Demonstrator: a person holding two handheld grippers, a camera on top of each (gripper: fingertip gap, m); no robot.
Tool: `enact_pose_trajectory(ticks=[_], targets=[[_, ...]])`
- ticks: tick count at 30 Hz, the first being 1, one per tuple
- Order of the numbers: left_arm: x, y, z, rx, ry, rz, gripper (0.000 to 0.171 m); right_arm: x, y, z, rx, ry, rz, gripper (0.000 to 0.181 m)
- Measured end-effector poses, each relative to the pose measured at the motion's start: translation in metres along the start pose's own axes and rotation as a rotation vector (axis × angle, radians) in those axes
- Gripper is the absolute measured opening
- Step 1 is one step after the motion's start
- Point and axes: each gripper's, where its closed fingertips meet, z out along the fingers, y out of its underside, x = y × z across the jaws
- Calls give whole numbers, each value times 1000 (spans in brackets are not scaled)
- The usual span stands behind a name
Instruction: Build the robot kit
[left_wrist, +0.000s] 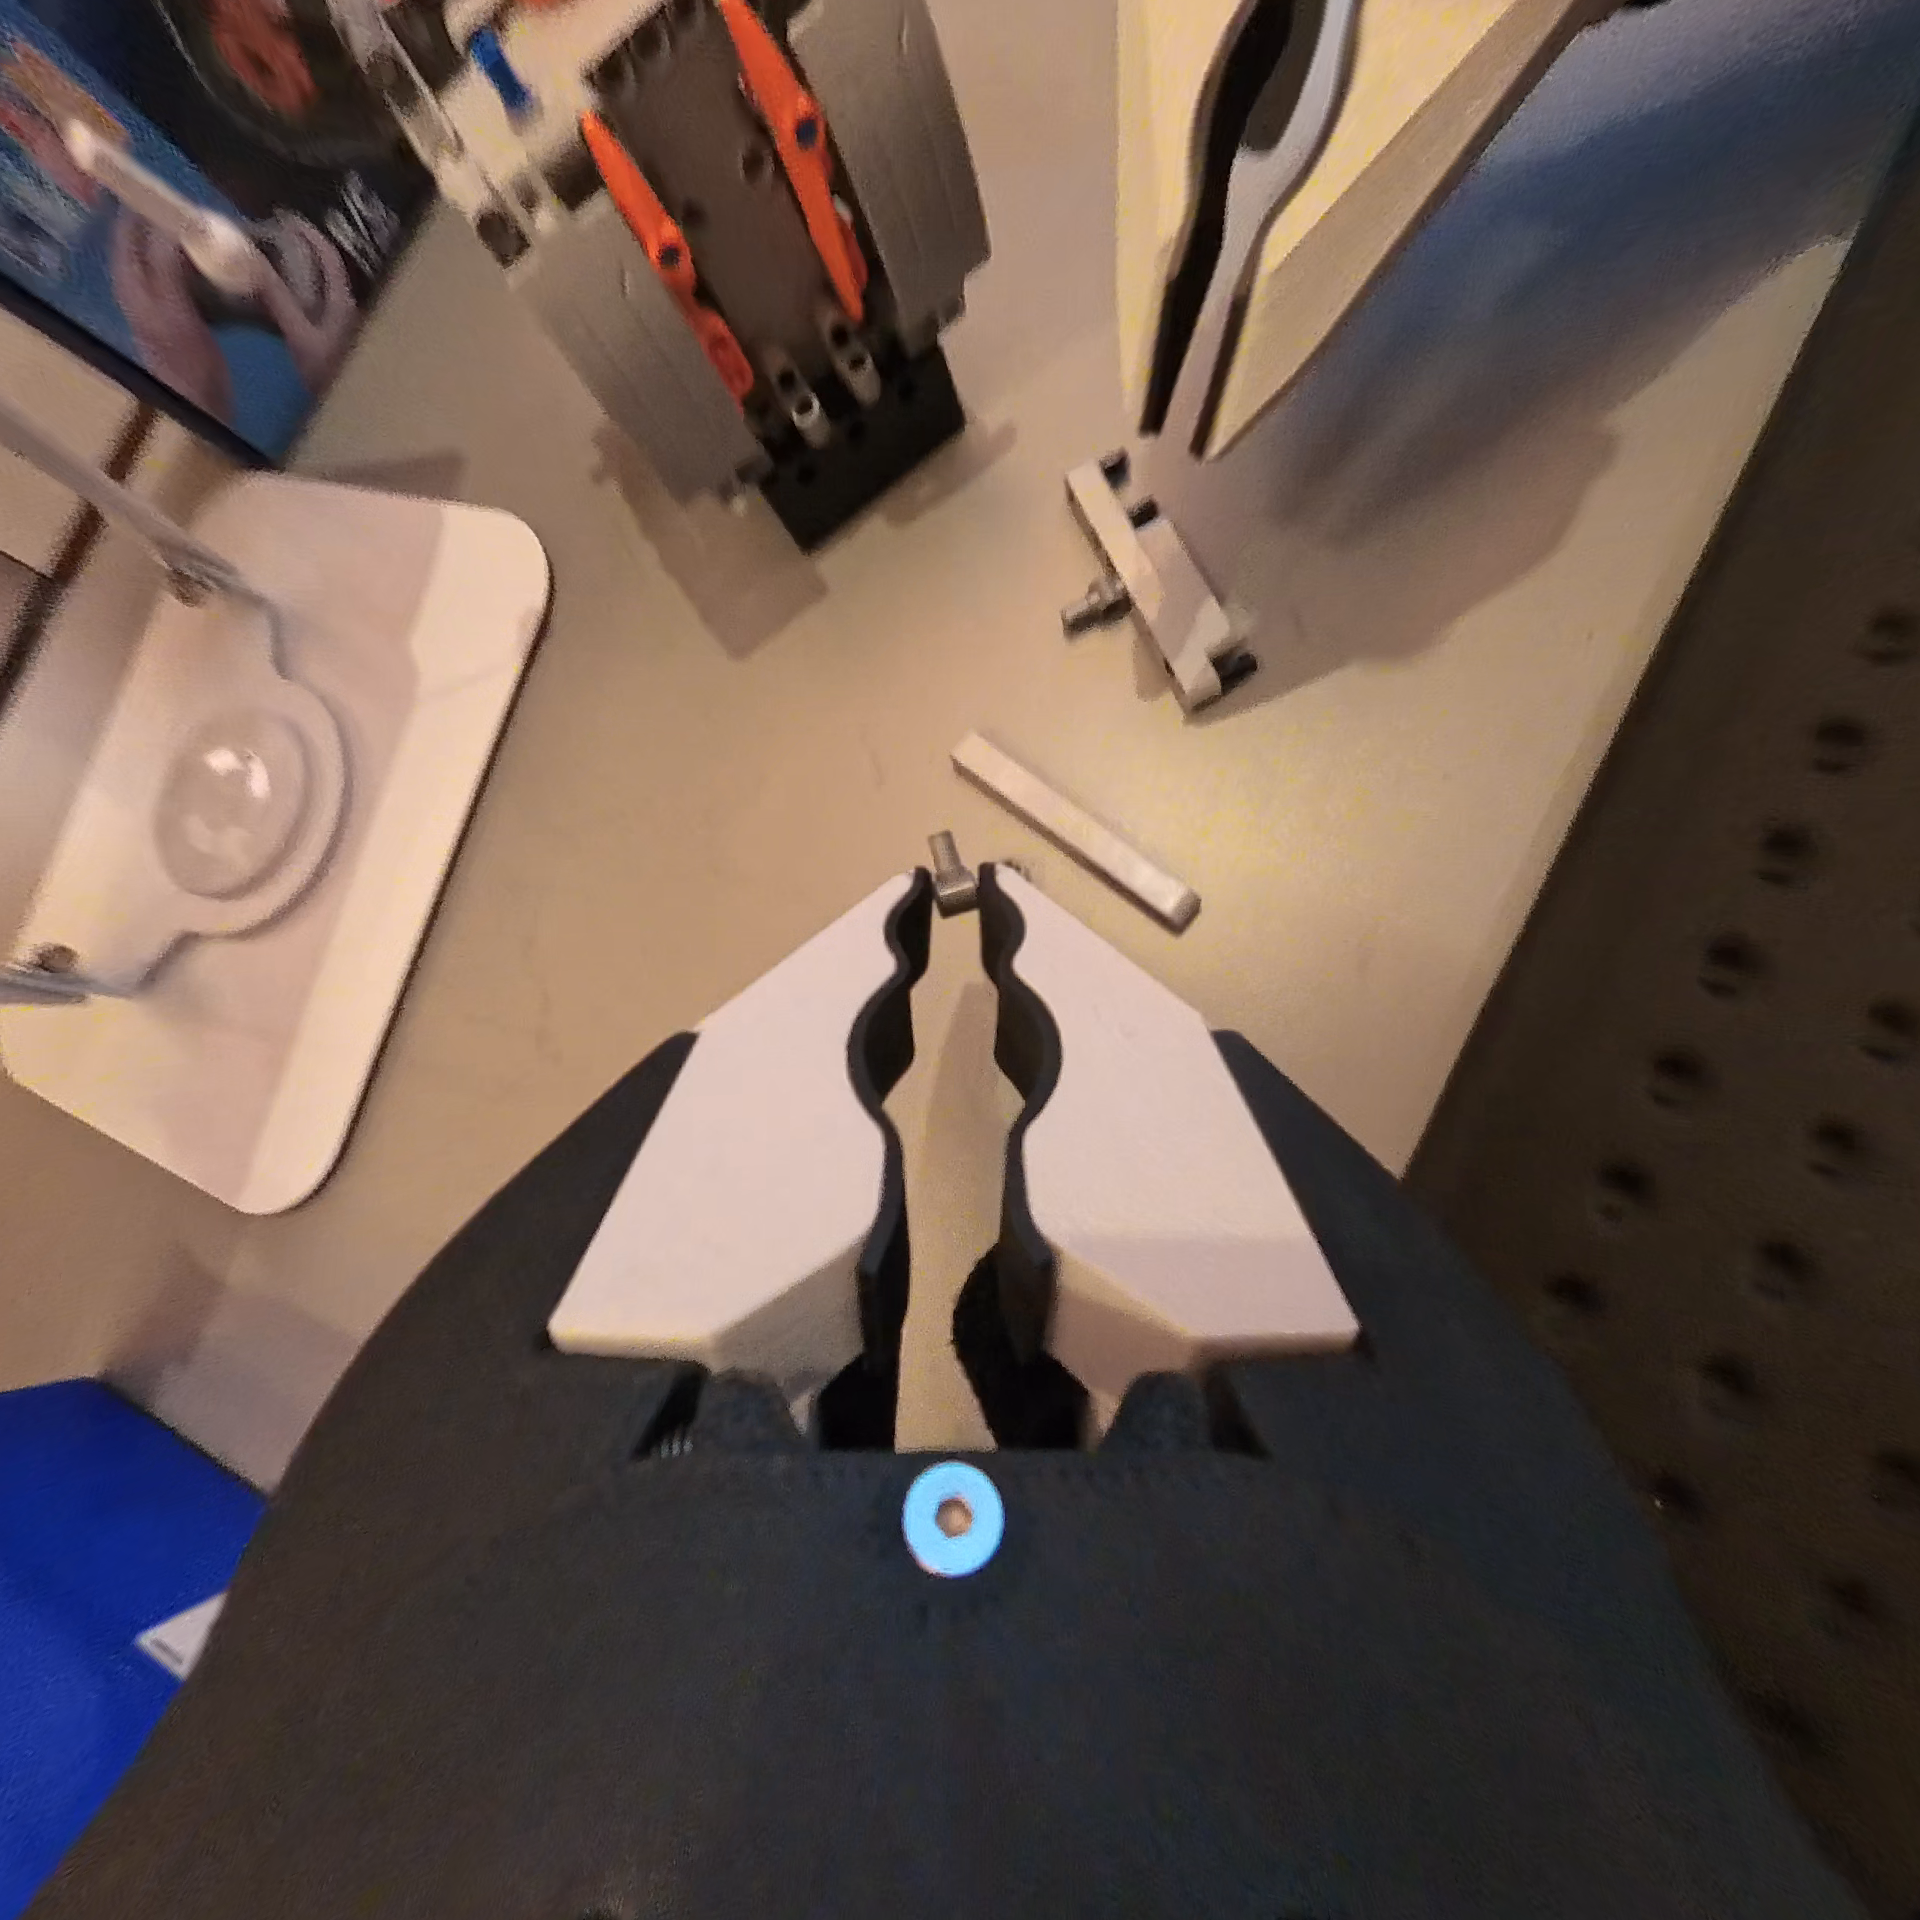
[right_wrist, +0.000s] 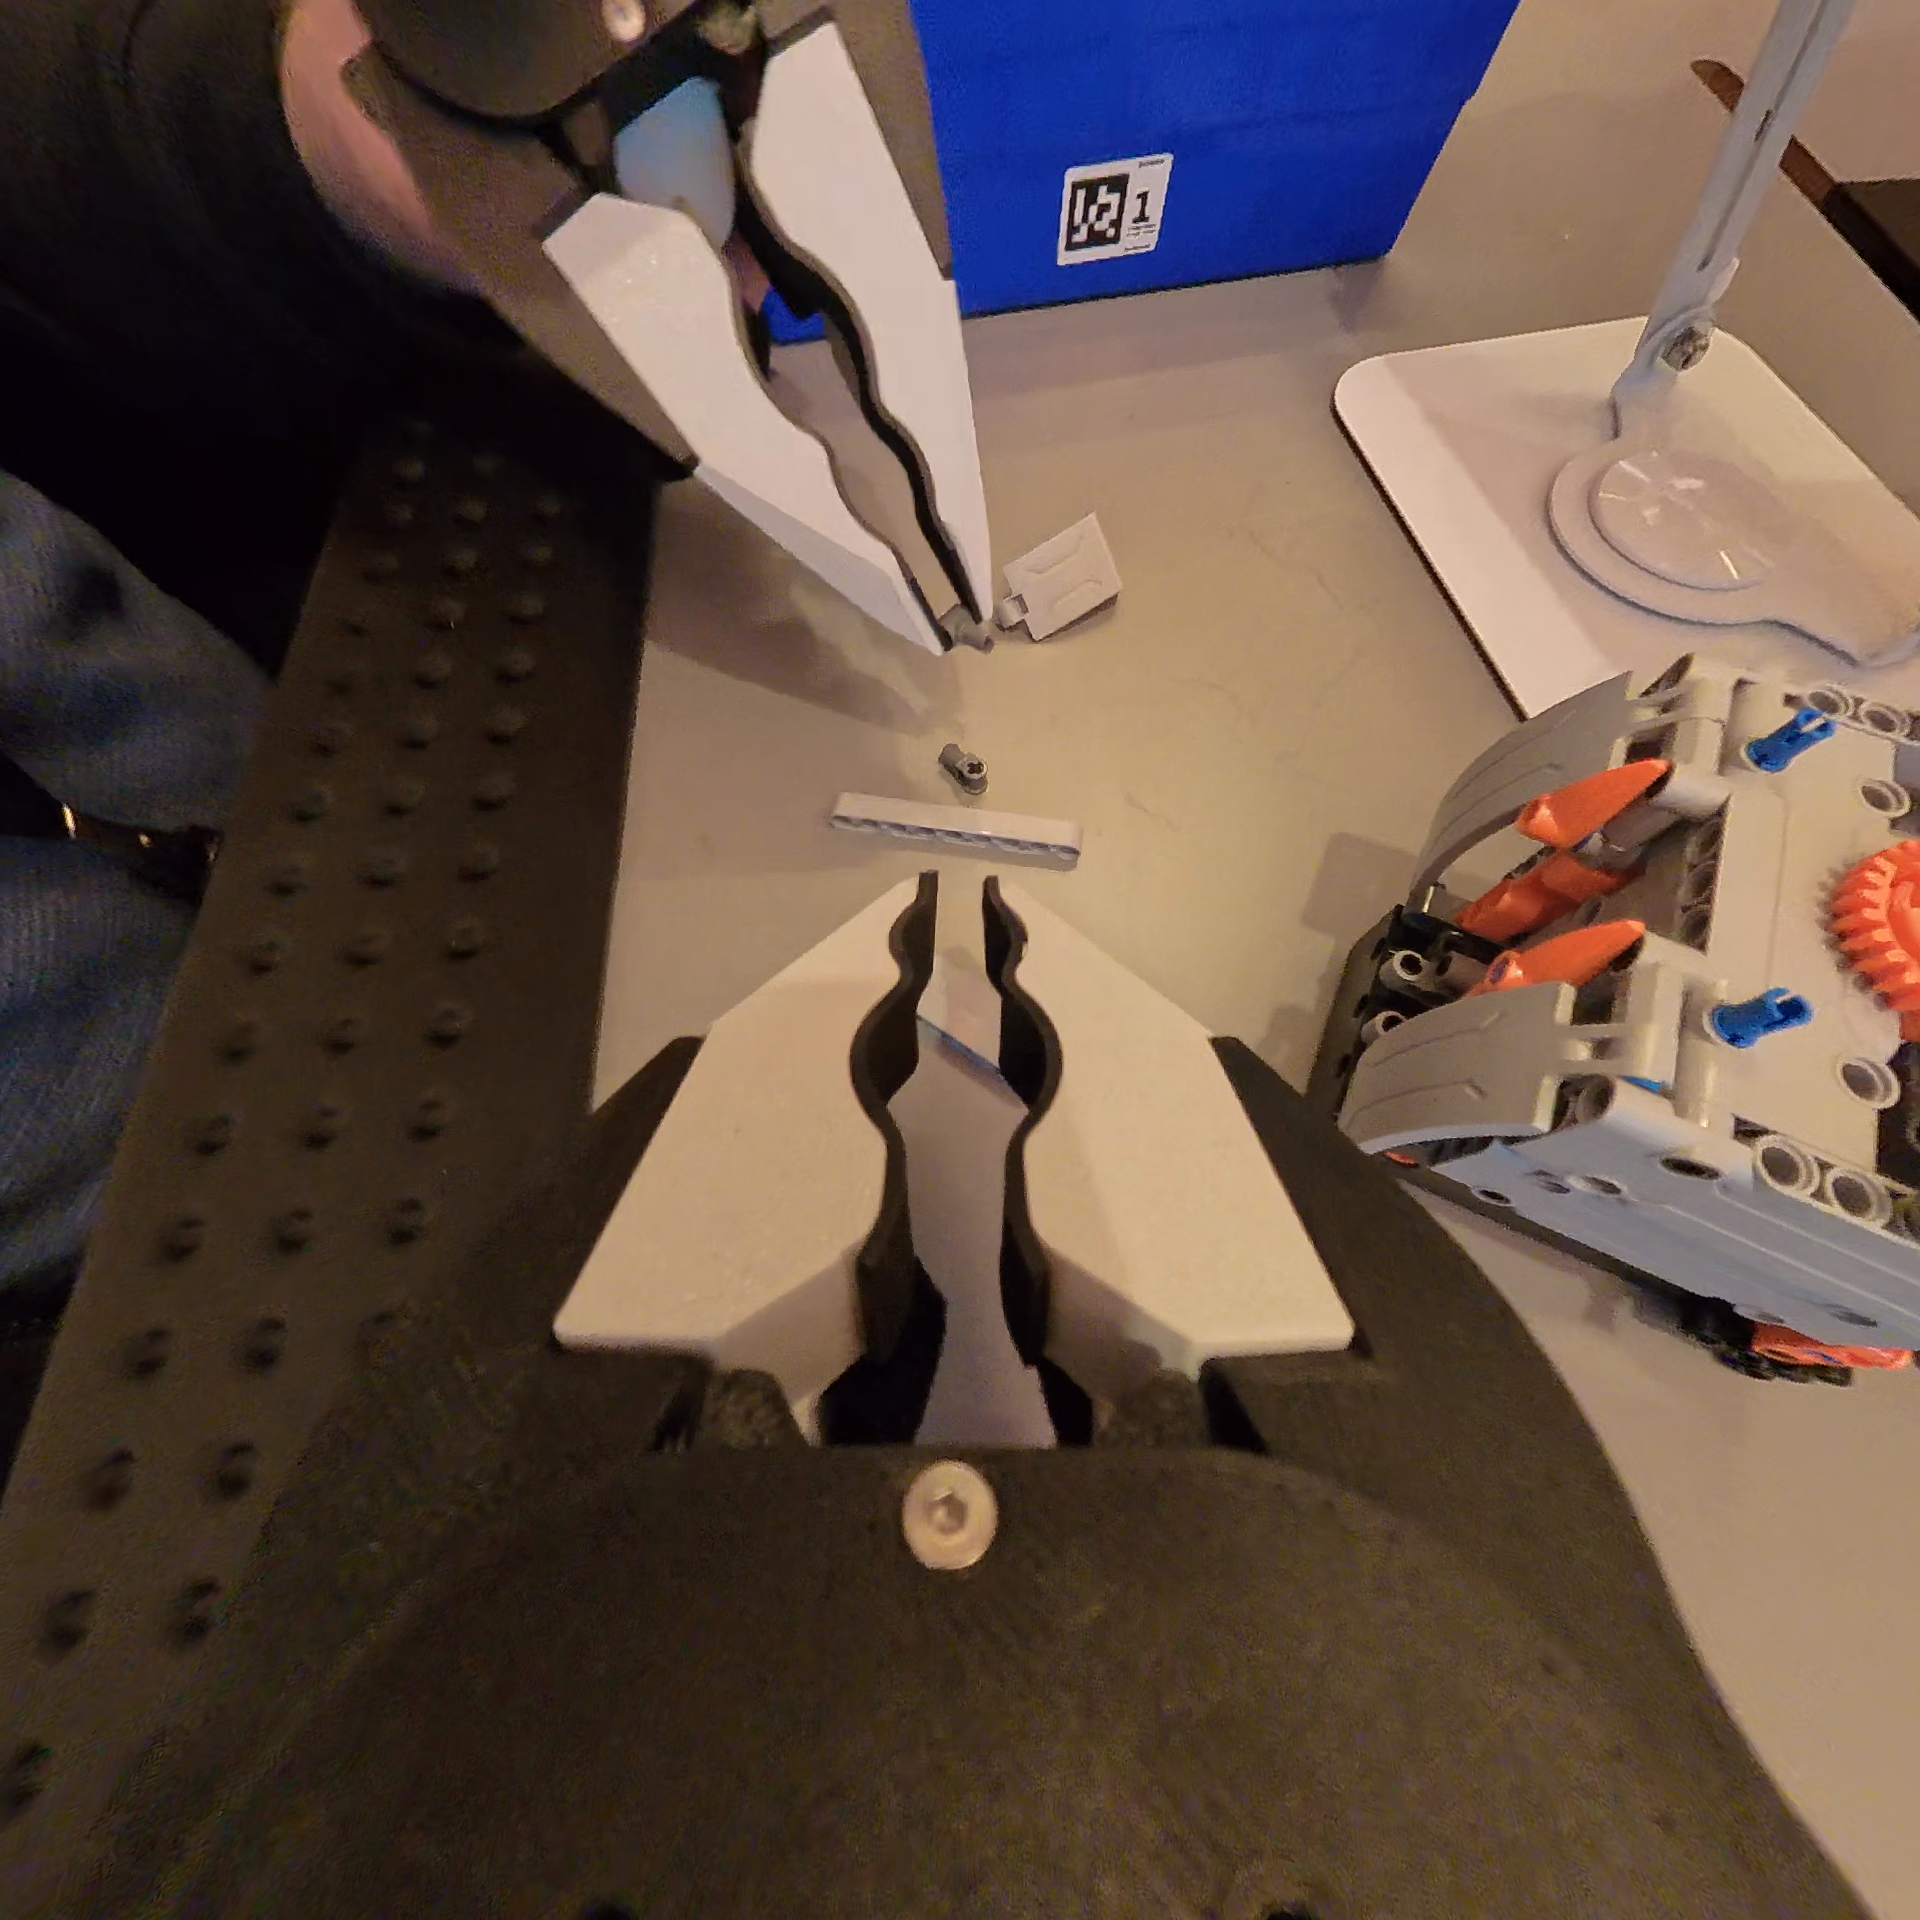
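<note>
Pin (left_wrist: 952, 881) is sitting pinched at the tips of the left claw (left_wrist: 954, 883), which is pointing steeply down at the table (left_wrist: 665, 790), just beside a grey panel (right_wrist: 1062, 575). The right claw (right_wrist: 958, 883) is hovering with a narrow gap, holding nothing, tips just short of a grey beam (right_wrist: 956, 828). A second pin (right_wrist: 964, 767) is lying beyond the beam. A brick model (right_wrist: 1621, 1039) is standing to the right.

Both wrist cameras looked steeply down, close over the table (left_wrist: 665, 790). They faced roughly opposite ways, sharing the grey beam (left_wrist: 1075, 828) (right_wrist: 956, 828) between them.
</note>
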Motion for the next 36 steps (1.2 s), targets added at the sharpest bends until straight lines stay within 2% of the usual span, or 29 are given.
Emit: enact_pose_trajectory(ticks=[8, 13, 19, 28, 36], targets=[[6, -45, -5, 157, -102, 127, 6, -2, -22, -5, 150, -63, 230, 9], [10, -61, -6, 198, -161, 201, 6, 2, -26, -6, 211, -110, 348, 13], [14, -70, -2, 201, -193, 259, 6, 0, -30, -3, 252, -174, 423, 16], [20, -77, -2, 229, -194, 300, 6, 0, -37, -12, 338, -268, 517, 11], [24, -80, 1, 236, -196, 318, 6, 0, -35, -11, 328, -265, 510, 1]])
